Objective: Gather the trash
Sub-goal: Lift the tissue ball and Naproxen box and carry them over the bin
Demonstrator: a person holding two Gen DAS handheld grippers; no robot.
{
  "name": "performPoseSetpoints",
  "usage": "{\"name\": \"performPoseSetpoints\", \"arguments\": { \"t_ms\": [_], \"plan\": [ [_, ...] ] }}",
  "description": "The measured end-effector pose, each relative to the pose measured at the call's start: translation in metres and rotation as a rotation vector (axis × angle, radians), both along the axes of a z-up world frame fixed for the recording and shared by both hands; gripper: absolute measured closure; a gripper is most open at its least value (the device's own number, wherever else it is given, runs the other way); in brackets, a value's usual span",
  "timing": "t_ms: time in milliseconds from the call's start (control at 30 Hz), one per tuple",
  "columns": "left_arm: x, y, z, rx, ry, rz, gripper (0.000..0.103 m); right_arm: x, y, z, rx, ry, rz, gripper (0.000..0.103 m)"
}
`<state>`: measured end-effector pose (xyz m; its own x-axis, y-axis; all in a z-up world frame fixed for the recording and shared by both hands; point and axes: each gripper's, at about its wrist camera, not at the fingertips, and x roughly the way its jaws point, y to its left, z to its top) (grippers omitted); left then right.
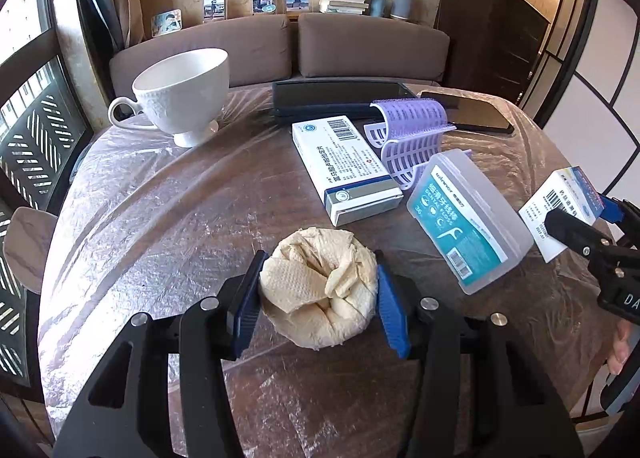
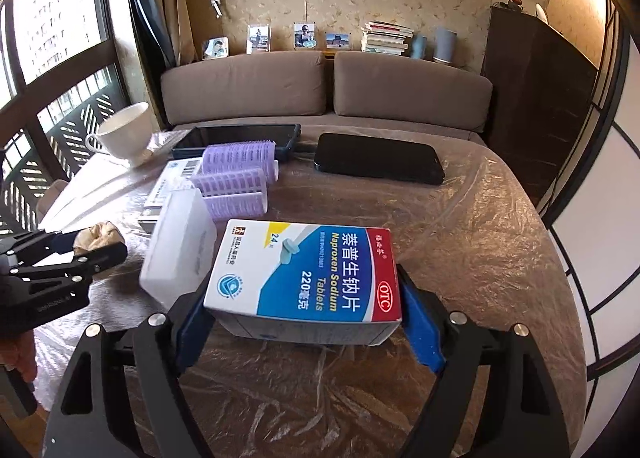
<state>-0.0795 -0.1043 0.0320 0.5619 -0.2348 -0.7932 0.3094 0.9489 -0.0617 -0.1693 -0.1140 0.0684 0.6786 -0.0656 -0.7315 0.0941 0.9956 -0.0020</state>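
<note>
The counter (image 2: 480,258) wears crinkly, shiny plastic wrap. The paper ball (image 1: 320,290) looks soft and bumpy. The pill box (image 2: 308,270) is smooth cardboard. The cup (image 1: 180,94) is glossy white.

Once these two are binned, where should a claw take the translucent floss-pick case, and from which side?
Take the floss-pick case across its two long flat sides, coming from above on the near edge. It lies tilted, its far end propped against the purple hair rollers, so the near low end offers parallel faces, probably narrower than the claw's span. The white cup stands well clear.
</note>
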Motion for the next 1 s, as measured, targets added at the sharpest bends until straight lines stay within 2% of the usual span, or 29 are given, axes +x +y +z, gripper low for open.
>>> {"name": "performPoseSetpoints", "arguments": {
  "t_ms": [1000],
  "plan": [
    [-0.046,-0.002,0.017,-0.062,0.008,-0.004,0.050,-0.033,-0.002,0.009,0.022,0.029,0.049,0.023]
  ]
}}
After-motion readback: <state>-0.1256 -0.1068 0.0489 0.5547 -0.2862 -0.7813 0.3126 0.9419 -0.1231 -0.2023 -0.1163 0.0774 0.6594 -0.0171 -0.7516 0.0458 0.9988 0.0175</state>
